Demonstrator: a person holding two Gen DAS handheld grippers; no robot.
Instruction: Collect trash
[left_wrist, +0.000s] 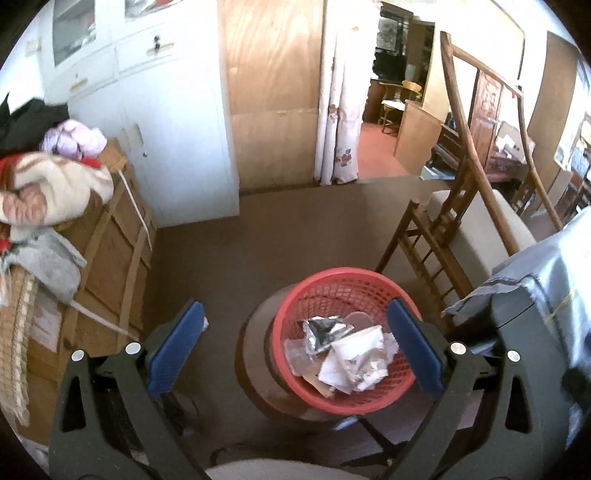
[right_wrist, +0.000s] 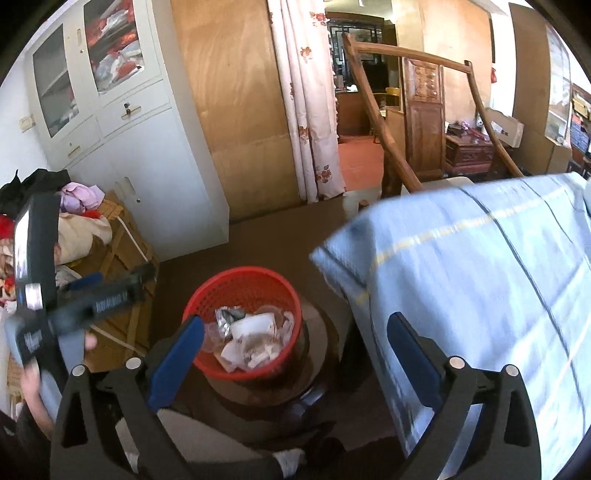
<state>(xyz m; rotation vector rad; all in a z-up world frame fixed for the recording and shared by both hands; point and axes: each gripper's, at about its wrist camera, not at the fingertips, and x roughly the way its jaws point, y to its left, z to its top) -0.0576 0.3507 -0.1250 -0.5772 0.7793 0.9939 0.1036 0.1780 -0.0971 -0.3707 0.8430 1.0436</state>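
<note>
Left gripper spread wide, nothing between the blue pads, hanging over the floor and pointing steeply down at the red basket. Right gripper likewise spread wide and empty, one blue finger overlapping the basket's near rim in that view, the other finger over the edge of the light blue cloth.

Red mesh basket standing upright on a round dark wooden stool, between the crate on one side and the cloth-covered surface on the other. Inside it, collected trash: crumpled white paper, a crinkled silver foil wrapper, a clear plastic piece, a scrap of brown card at the near edge. Through the right wrist camera, a white cup or lid lying on top of the pile.

Seen from the right side, left gripper's dark body held by a hand near the picture's left edge, blurred.

Around the scene: wooden crate piled with folded blankets and clothes, white cabinet behind it, wooden chair beyond the basket, flowered curtain beside an open doorway, brown floor.
</note>
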